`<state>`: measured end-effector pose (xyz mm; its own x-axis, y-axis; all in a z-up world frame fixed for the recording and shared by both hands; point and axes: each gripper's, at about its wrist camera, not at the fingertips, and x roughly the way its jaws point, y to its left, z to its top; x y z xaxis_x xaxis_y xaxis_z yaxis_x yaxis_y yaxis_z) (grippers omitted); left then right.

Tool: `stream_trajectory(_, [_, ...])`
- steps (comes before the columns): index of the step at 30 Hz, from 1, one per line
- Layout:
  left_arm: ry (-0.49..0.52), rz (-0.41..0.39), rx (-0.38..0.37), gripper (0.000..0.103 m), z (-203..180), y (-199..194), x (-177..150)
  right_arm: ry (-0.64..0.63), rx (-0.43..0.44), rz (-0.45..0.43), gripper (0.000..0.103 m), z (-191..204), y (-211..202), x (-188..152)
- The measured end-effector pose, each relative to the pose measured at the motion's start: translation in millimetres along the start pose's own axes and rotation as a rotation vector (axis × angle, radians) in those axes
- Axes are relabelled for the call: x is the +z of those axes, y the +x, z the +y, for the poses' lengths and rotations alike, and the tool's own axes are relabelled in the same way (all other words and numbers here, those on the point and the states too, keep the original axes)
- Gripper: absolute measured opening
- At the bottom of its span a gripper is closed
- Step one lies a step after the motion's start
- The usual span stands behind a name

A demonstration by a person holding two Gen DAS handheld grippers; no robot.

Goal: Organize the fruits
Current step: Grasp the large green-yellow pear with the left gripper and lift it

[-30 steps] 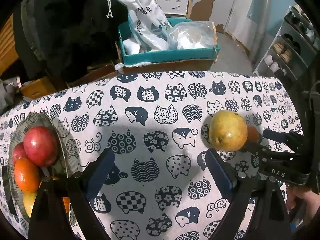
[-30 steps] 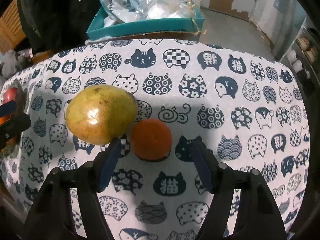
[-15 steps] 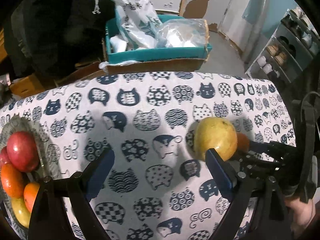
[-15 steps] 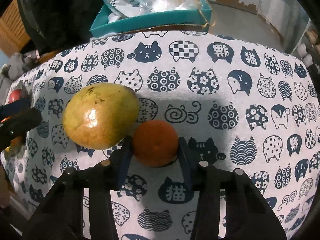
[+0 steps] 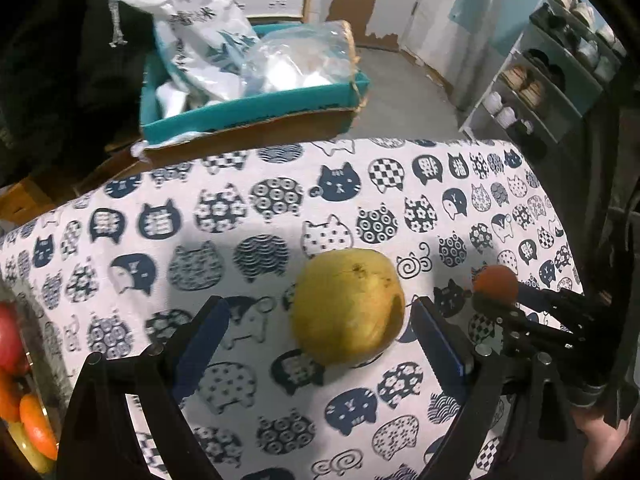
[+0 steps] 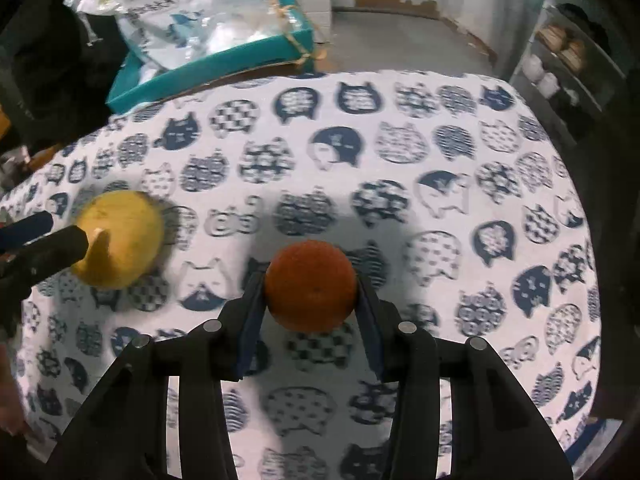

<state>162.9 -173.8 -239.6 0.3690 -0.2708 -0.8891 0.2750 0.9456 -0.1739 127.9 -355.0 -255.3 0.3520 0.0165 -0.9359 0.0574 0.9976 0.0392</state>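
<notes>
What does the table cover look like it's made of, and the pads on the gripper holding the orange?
Table cover: likely woven cotton, matte, printed with navy cat faces; no glare. Right gripper pads: seemingly soft blue rubber or foam, dull, pressed against the orange.

One yellow-green pear [image 5: 347, 307], one held orange [image 6: 311, 285] (more fruit [image 5: 24, 404] at left edge), two grippers [image 5: 320, 328] [image 6: 310, 300]

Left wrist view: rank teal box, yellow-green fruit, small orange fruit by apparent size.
1. teal box, widest even though farthest away.
2. yellow-green fruit, near the left claw, so nearness enlarges it.
3. small orange fruit, clearly smallest, held in the right claw.
</notes>
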Motion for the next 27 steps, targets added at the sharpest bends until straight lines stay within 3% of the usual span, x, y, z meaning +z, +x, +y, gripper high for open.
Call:
stream_trajectory(10, [0.017,0.051,0.0,0.093,-12.7,27.8,-1.1,0.035,0.003,-0.003,0.043,-16.1,-2.0,-5.8])
stream_trajectory(15, [0.006,0.077,-0.038,0.073,-13.1,34.6,-1.9,0.02,0.014,-0.002,0.043,-7.9,-1.1,-3.3])
stream_trajectory(27, [0.025,0.062,0.01,0.073,-15.1,23.6,-14.5,-0.02,0.006,-0.031,0.043,7.4,-13.7,-1.2])
